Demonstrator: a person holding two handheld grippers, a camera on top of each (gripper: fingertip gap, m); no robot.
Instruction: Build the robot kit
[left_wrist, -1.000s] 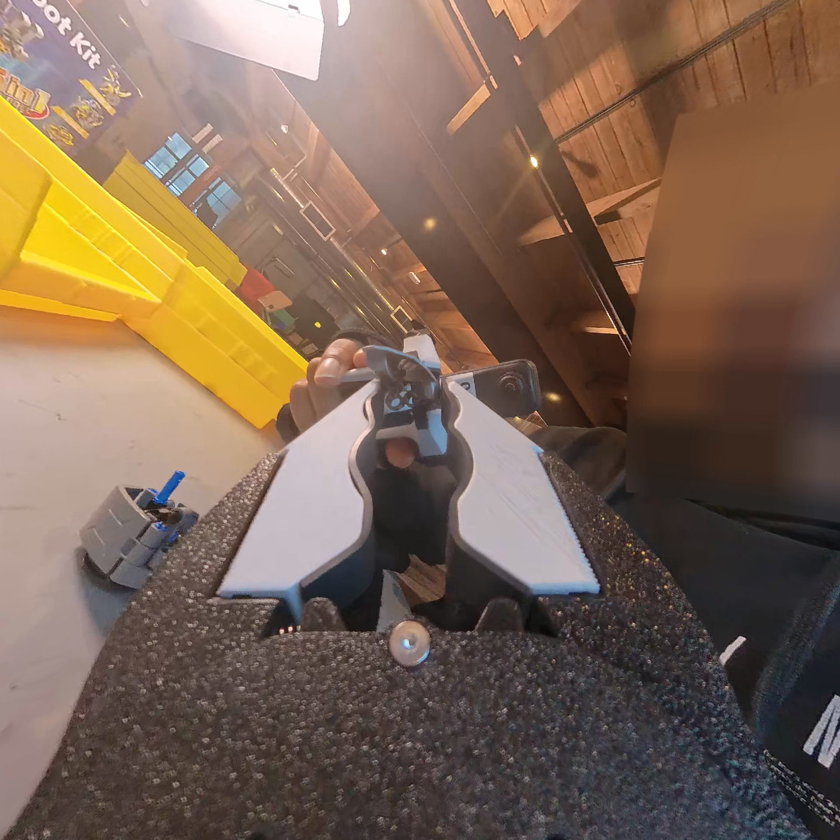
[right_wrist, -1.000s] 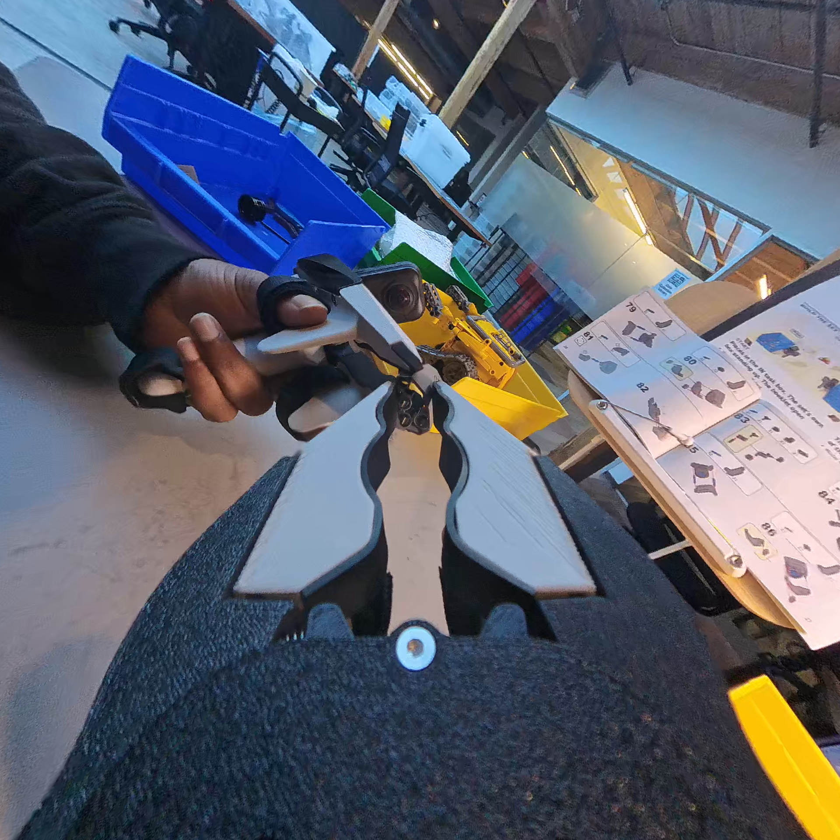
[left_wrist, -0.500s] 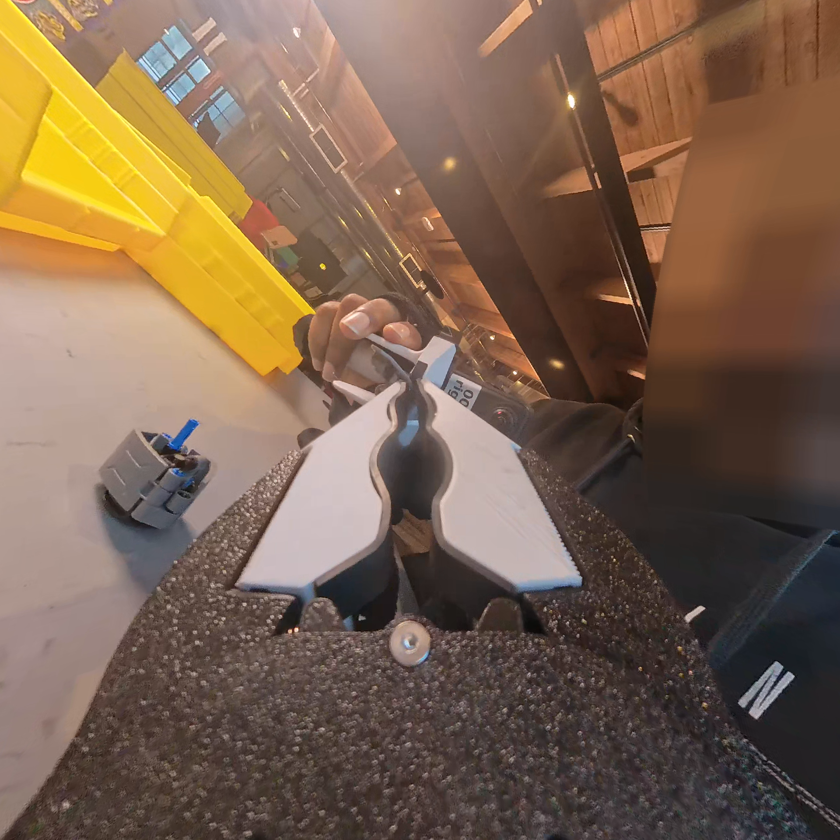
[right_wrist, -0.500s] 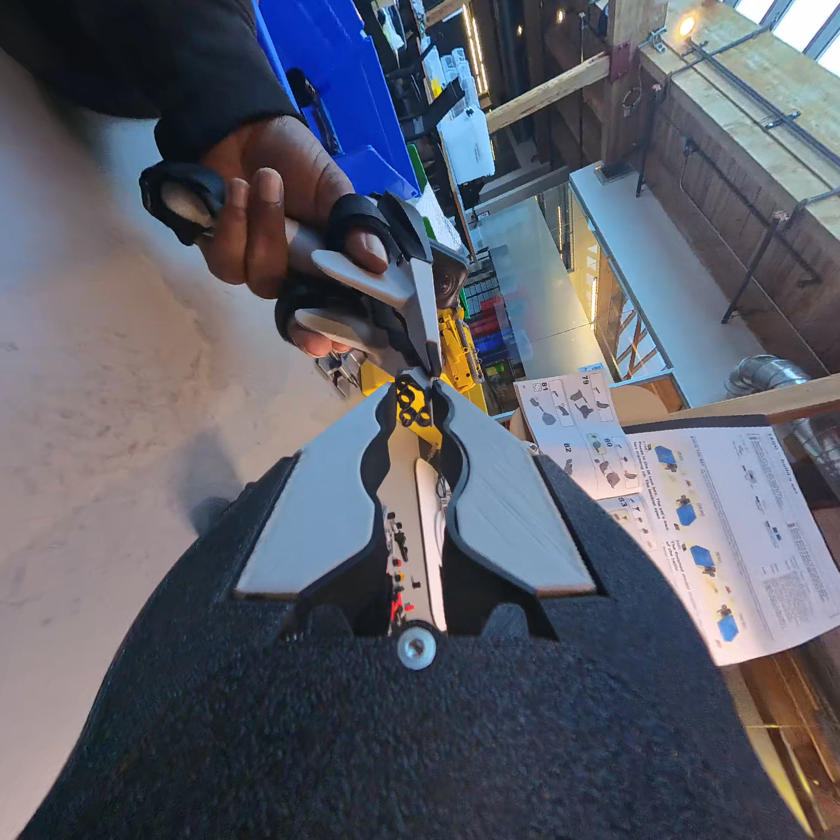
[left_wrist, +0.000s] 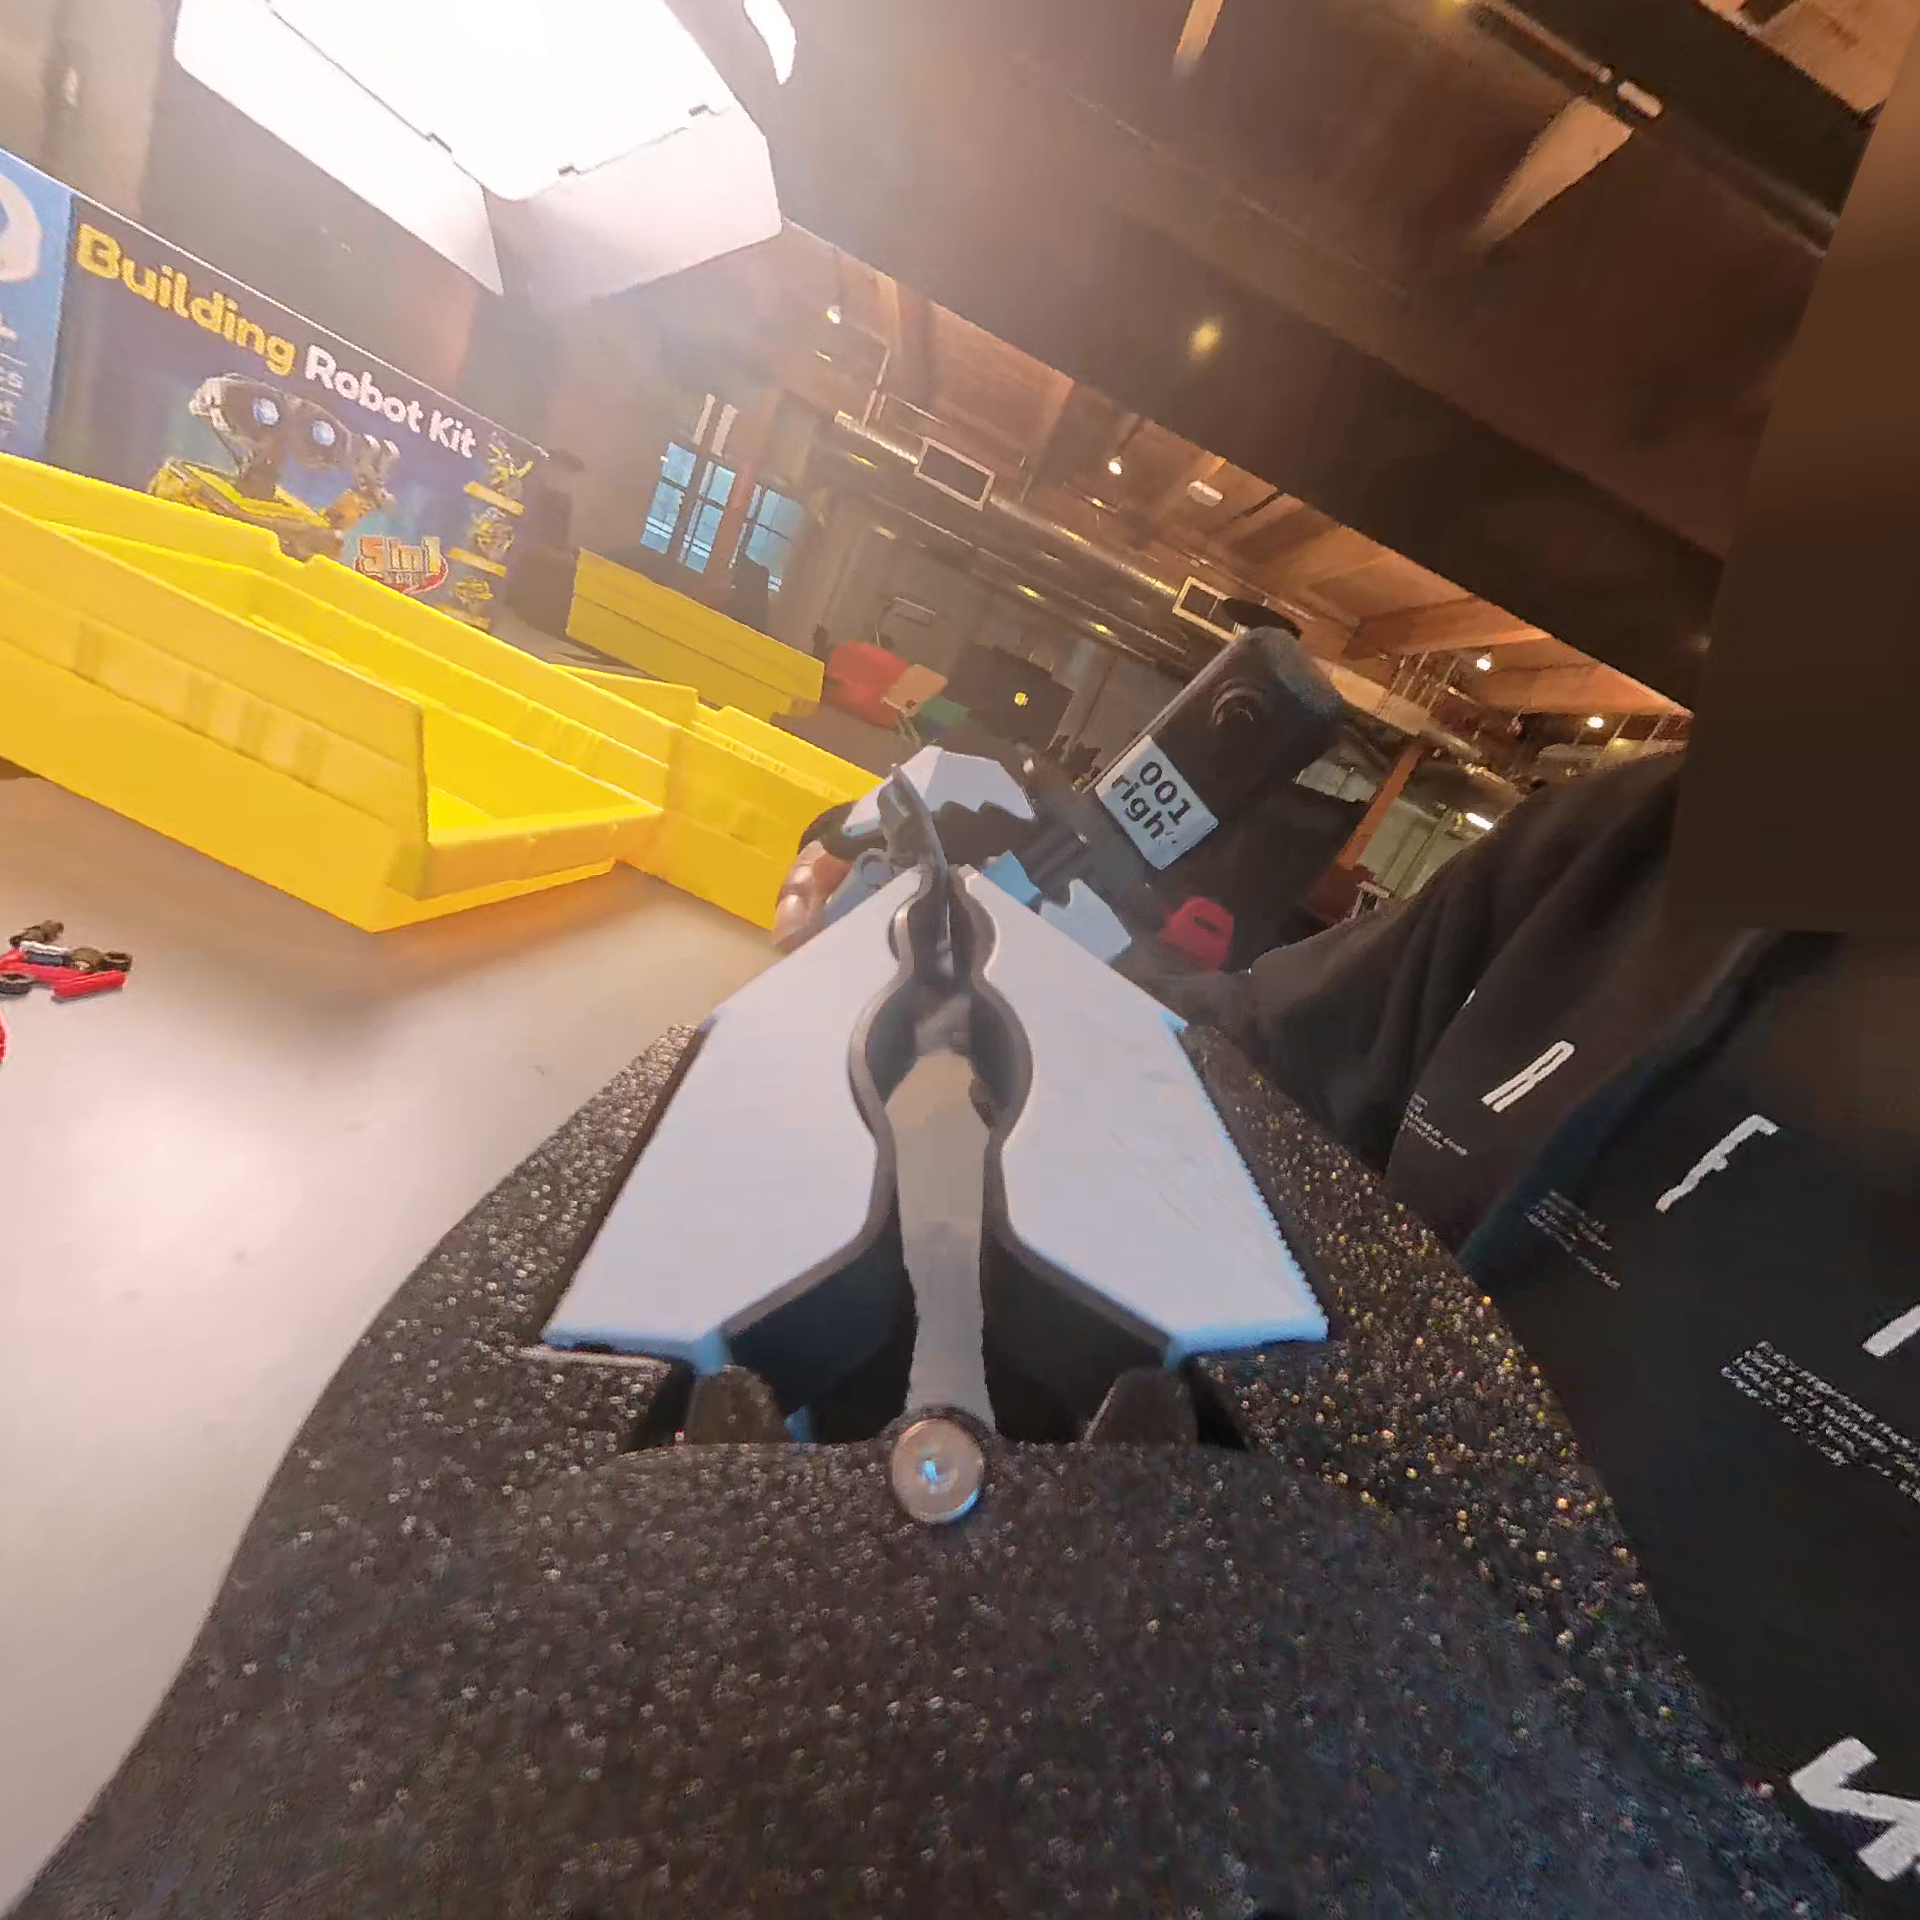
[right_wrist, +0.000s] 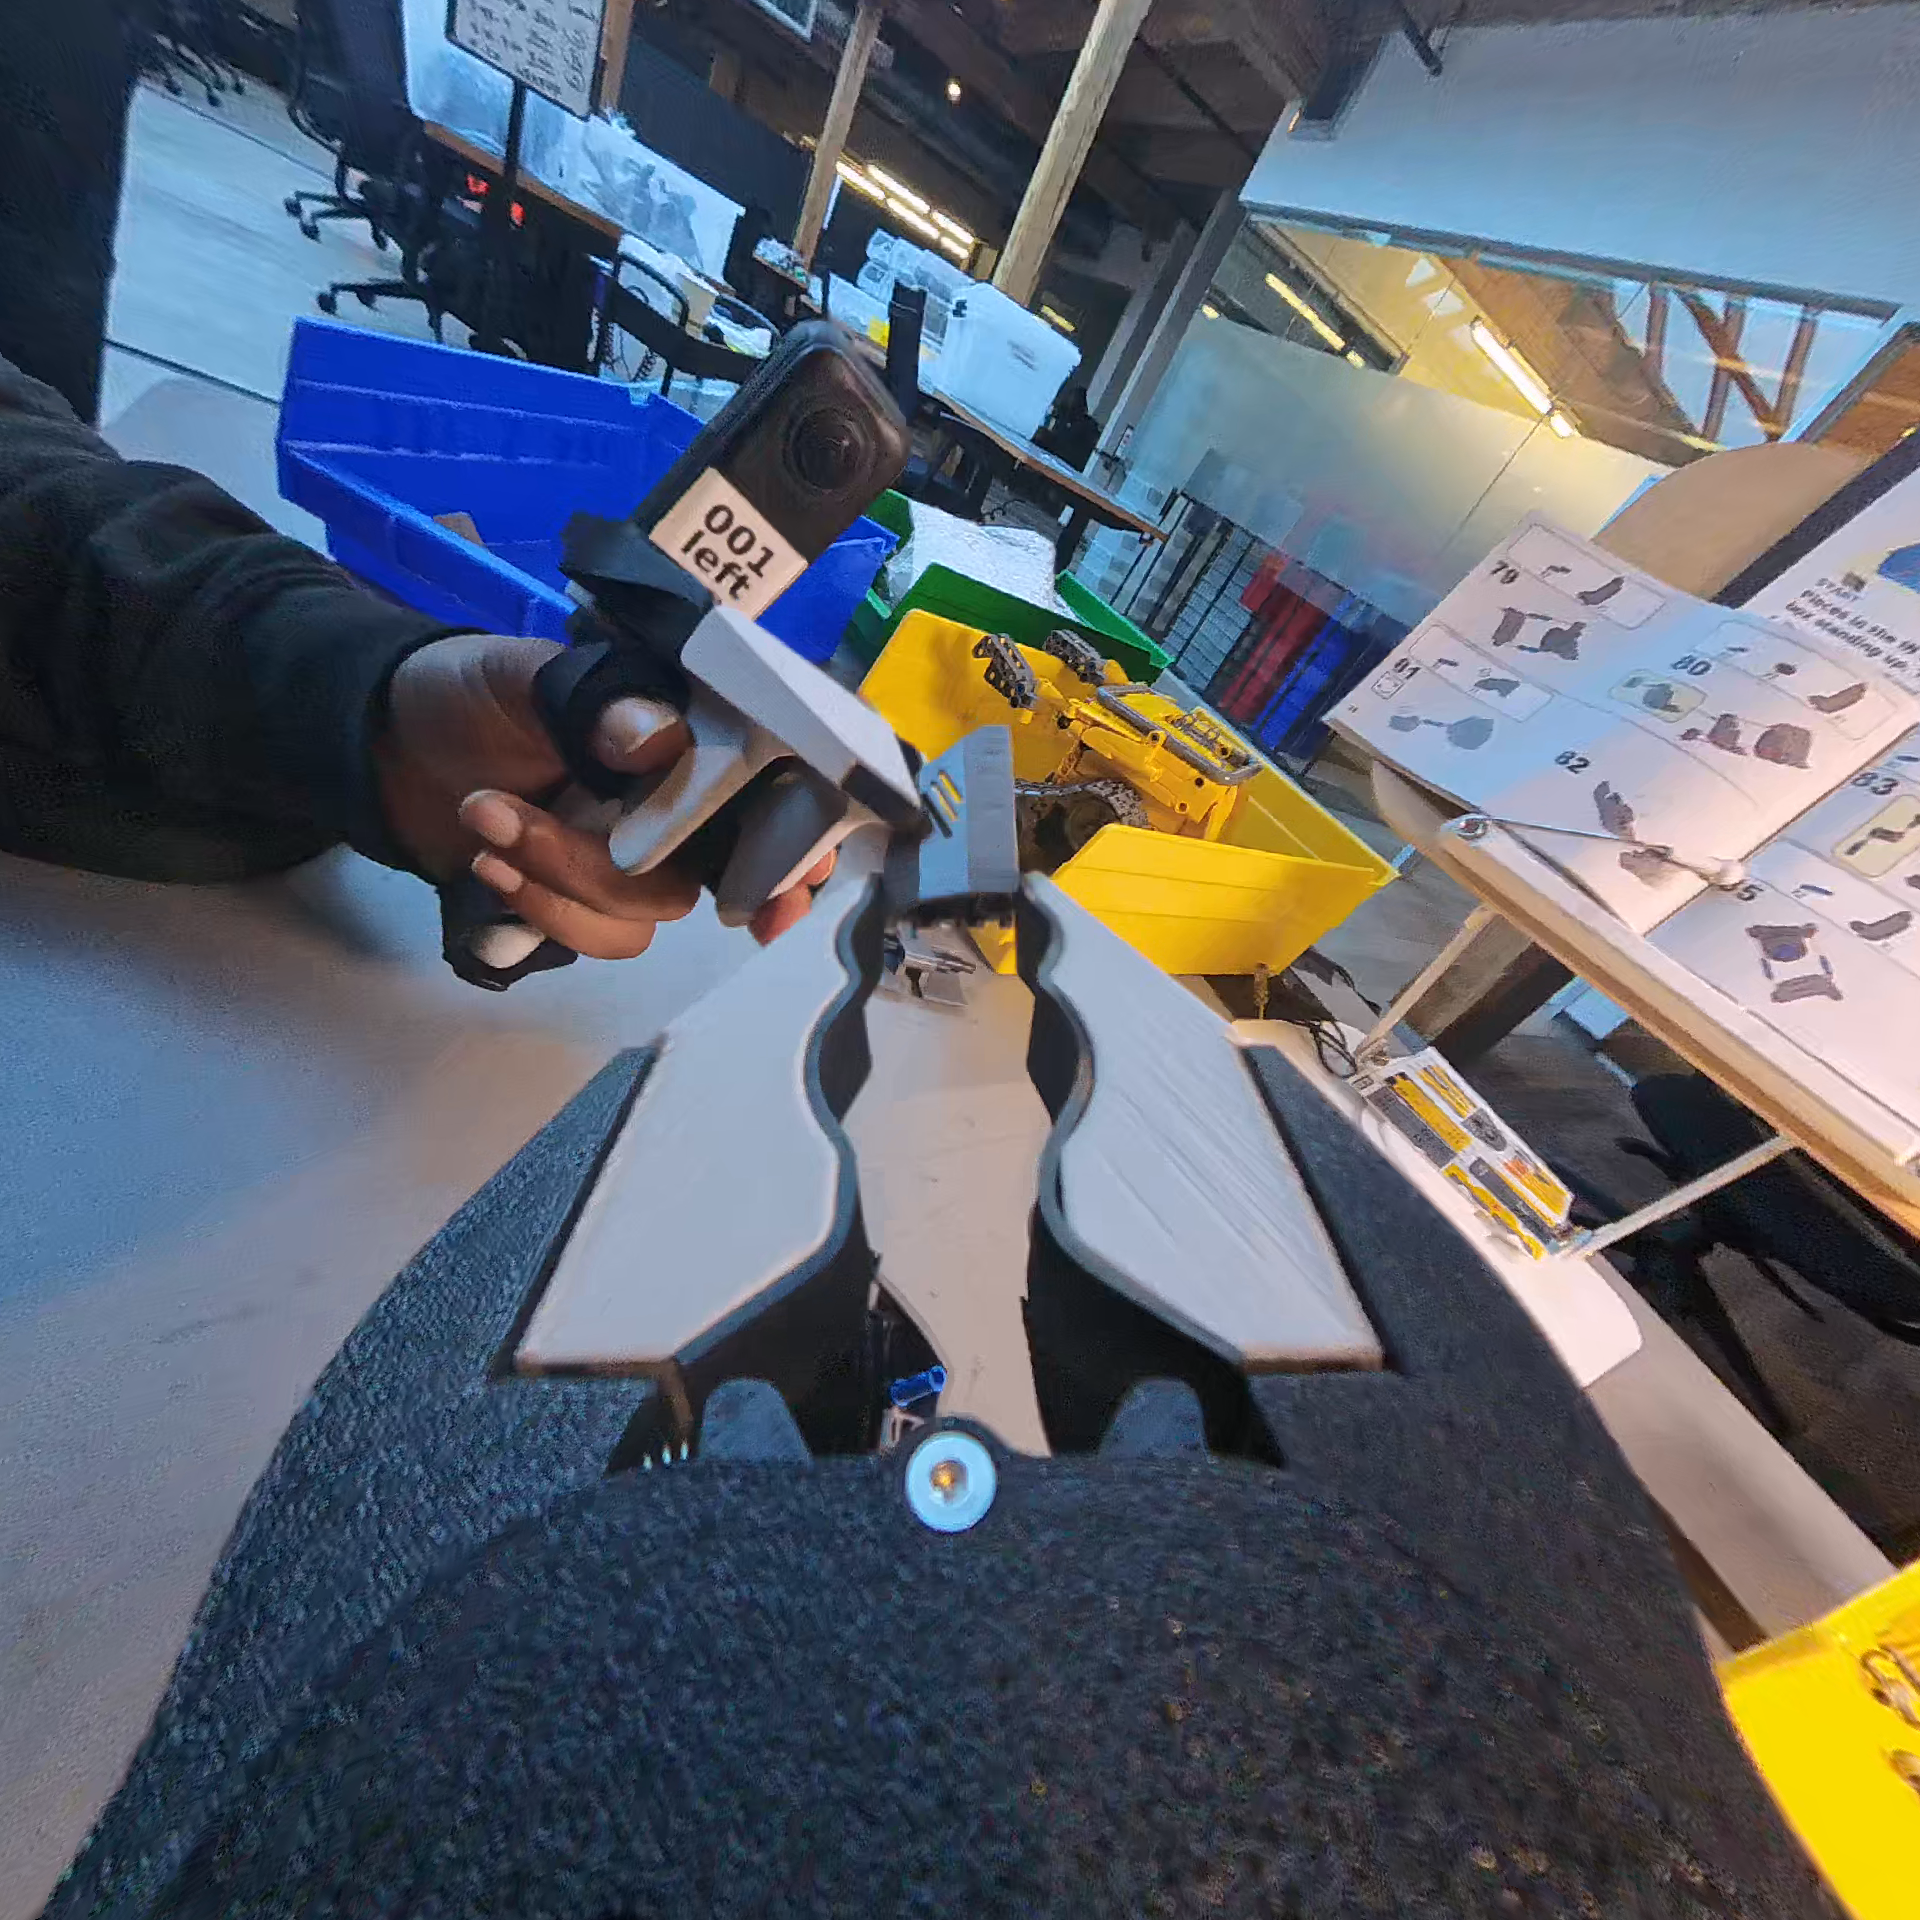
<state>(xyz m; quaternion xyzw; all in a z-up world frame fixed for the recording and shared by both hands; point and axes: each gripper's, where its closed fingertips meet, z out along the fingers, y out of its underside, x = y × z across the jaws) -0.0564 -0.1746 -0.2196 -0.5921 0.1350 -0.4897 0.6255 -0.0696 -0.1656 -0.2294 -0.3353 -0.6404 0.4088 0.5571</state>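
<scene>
1. Far left in the left wrist view, small red parts (left_wrist: 62, 961) lie loose on the bench (left_wrist: 260, 1143), with yellow bins (left_wrist: 312, 748) behind them and a printed kit box (left_wrist: 291, 436) propped at the back.
2. The left gripper (left_wrist: 940, 914) is clenched on a thin dark piece (left_wrist: 943, 935) at its very tips (too small to tell its kind), held off the bench.
3. In the right wrist view, a hand (right_wrist: 499, 800) holds that left gripper tip to tip with the right gripper (right_wrist: 951, 894), probably so the two pieces can be joined in mid-air.
4. The right gripper is grasping a grey plastic part (right_wrist: 966, 821), upright, its jaws set only as wide as the part.
5. Behind stand a blue bin (right_wrist: 436, 468) and a yellow bin (right_wrist: 1195, 873) holding a yellow model (right_wrist: 1122, 727).
6. Far right, an instruction booklet (right_wrist: 1662, 727) rests tilted on a stand, likely angled for reading.
</scene>
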